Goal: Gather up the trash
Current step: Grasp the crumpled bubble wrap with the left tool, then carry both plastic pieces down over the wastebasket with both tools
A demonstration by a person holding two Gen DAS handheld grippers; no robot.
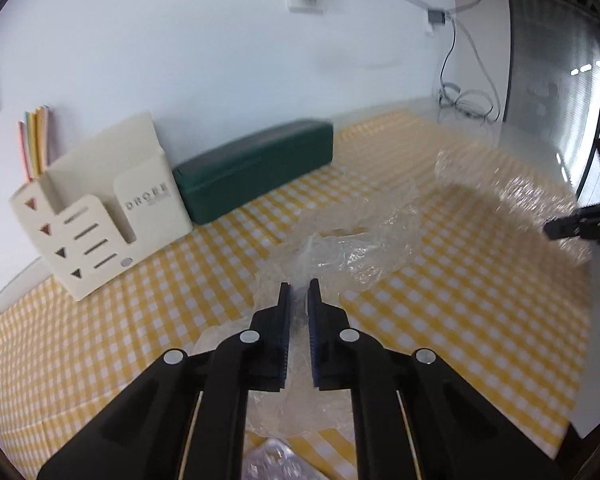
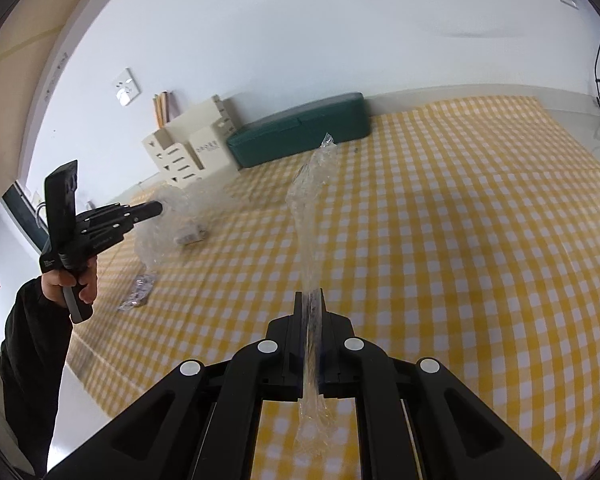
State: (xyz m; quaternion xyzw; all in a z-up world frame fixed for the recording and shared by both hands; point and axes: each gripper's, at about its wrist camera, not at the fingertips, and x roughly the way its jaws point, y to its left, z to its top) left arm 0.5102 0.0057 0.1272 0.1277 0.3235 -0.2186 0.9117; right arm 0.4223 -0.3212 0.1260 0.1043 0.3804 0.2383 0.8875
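Left-wrist view, left to right: cream organizer [image 1: 100, 216] at left, green case [image 1: 256, 168] upper middle; left gripper [image 1: 299, 292] bottom centre, jaws nearly together pinching crumpled clear wrap [image 1: 348, 252] on the yellow checked cloth [image 1: 480, 300]; right-wrist view: right gripper [image 2: 311, 300] bottom centre, clamped tight on a twisted plastic strip [image 2: 310, 200] that stands up mid-frame.

The left gripper [image 1: 299, 292] has its jaws nearly together on a crumpled clear plastic bag [image 1: 340, 256] lying on the yellow checked tablecloth [image 1: 480, 320]. Along the far edge by the wall stand a cream file holder [image 1: 100, 216] and a dark green case [image 1: 256, 164]. The right gripper [image 1: 552, 230] enters at the right edge, clear film [image 1: 512, 192] around it.
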